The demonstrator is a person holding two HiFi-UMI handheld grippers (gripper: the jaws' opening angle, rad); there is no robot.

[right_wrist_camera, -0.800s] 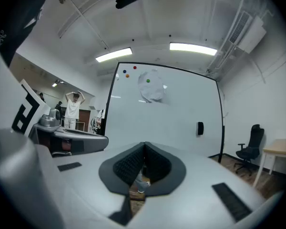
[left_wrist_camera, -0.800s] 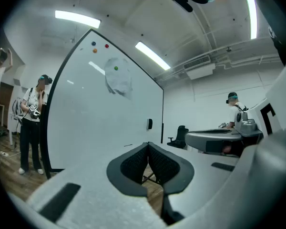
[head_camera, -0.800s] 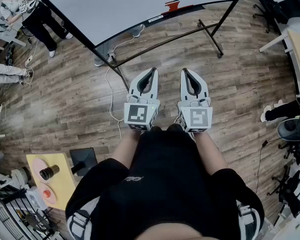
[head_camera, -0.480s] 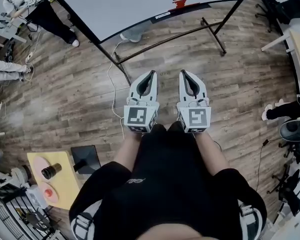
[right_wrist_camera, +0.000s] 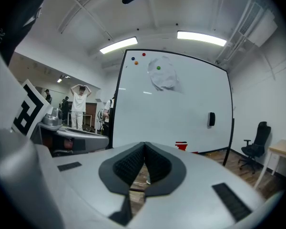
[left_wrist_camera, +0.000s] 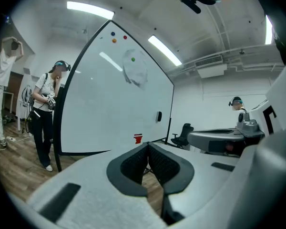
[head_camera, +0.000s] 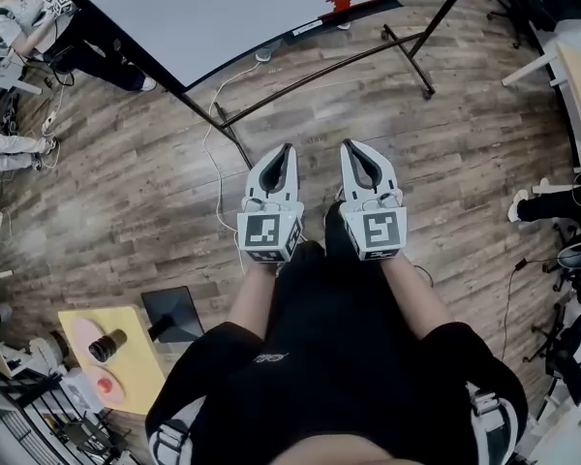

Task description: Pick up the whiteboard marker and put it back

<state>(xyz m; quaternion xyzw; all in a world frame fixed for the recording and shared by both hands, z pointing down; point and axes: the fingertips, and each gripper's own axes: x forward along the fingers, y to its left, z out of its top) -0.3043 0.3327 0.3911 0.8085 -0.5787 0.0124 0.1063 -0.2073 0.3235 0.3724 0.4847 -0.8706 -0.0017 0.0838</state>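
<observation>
Whiteboard marker is too small to pick out. The left gripper (head_camera: pixel 288 149) and right gripper (head_camera: pixel 348 145) are both sitting pinched together and empty, side by side, pointing toward the whiteboard (head_camera: pixel 223 8), where a red thing (head_camera: pixel 340 0) is resting on the ledge.

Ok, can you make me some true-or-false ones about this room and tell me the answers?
The left gripper is holding something. False: its jaws are shut on nothing.
The right gripper is shut. True.
The whiteboard is lying flat. False: it stands upright.
A red thing sits at the whiteboard's bottom edge. True.
</observation>
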